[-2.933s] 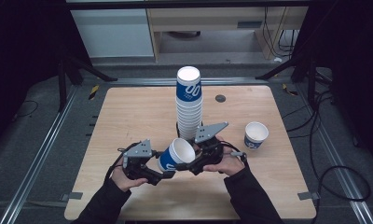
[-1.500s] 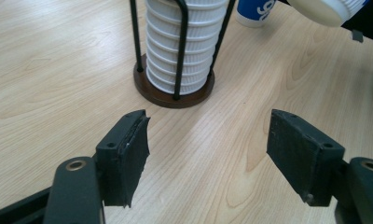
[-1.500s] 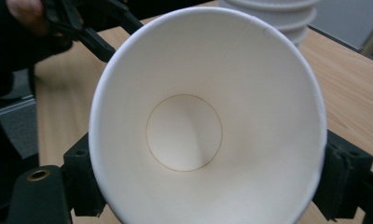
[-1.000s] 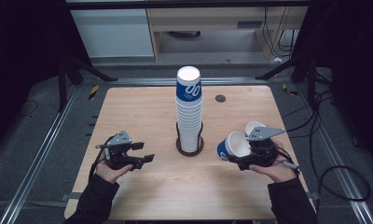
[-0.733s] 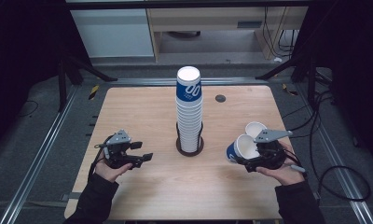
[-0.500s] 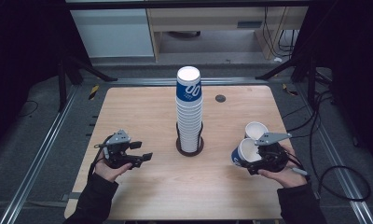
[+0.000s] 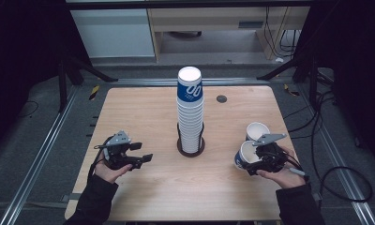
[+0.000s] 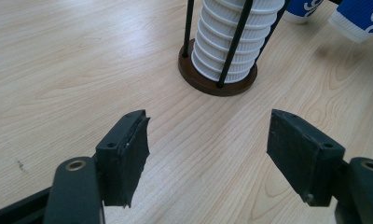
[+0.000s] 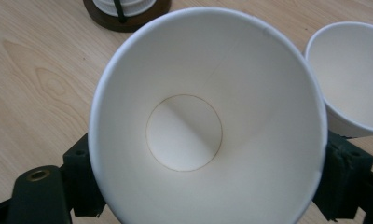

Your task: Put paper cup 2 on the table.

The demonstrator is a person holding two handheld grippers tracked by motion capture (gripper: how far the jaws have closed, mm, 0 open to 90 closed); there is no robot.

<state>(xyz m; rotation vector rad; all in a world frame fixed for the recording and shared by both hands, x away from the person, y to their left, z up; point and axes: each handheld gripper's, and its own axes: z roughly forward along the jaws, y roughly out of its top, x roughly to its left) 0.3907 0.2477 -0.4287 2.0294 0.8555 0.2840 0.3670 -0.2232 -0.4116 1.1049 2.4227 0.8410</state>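
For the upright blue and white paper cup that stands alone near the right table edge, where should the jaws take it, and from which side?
Probably at the rim of the upright blue and white paper cup, from above: one of the jaws inside its open mouth, one outside. The right gripper first needs to release the tilted blue and white paper cup that it holds close beside it.

Two loose cups [image 7: 245, 157], one stack [image 7: 190, 115]

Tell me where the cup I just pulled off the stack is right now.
In the high view the cup is at the table's right side, clamped in the right gripper, right of the cup stack and just in front of the standing cup.
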